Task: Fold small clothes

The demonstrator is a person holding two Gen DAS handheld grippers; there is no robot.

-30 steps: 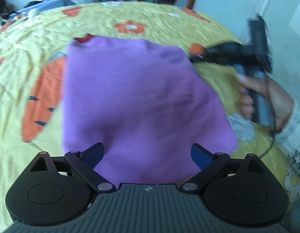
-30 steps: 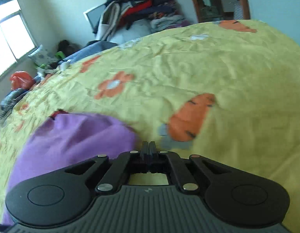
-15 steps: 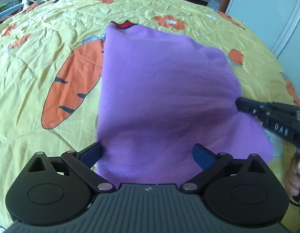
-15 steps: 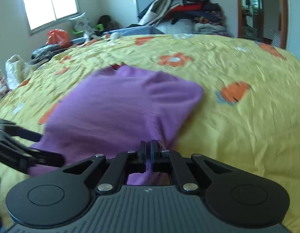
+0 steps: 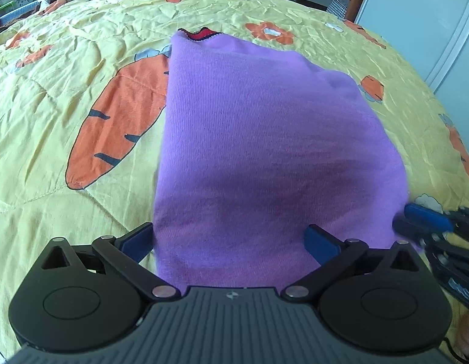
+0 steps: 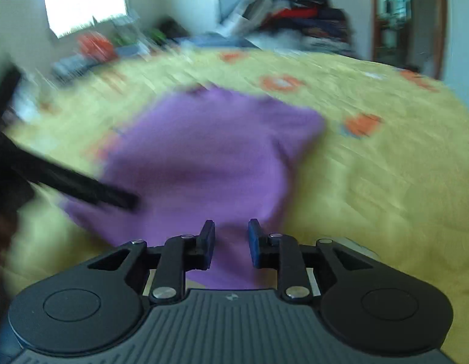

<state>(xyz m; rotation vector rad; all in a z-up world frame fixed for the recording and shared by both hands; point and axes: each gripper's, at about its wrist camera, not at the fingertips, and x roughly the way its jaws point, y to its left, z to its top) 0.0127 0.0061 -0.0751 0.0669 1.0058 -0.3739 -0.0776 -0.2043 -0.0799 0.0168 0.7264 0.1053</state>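
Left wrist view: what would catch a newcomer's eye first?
The purple garment lies folded in the middle of the yellow carrot-print bedspread, a red collar at its far end. The left tongs gape open over its near edge; the right tongs, opening, sit at its right corner.

Right-wrist view: blurred bedside clutter point(image 6: 113, 45)

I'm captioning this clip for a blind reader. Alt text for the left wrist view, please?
A purple garment lies folded on a yellow carrot-print bedspread, between the wide-open left gripper. The right gripper reaches its right edge, jaws opening.
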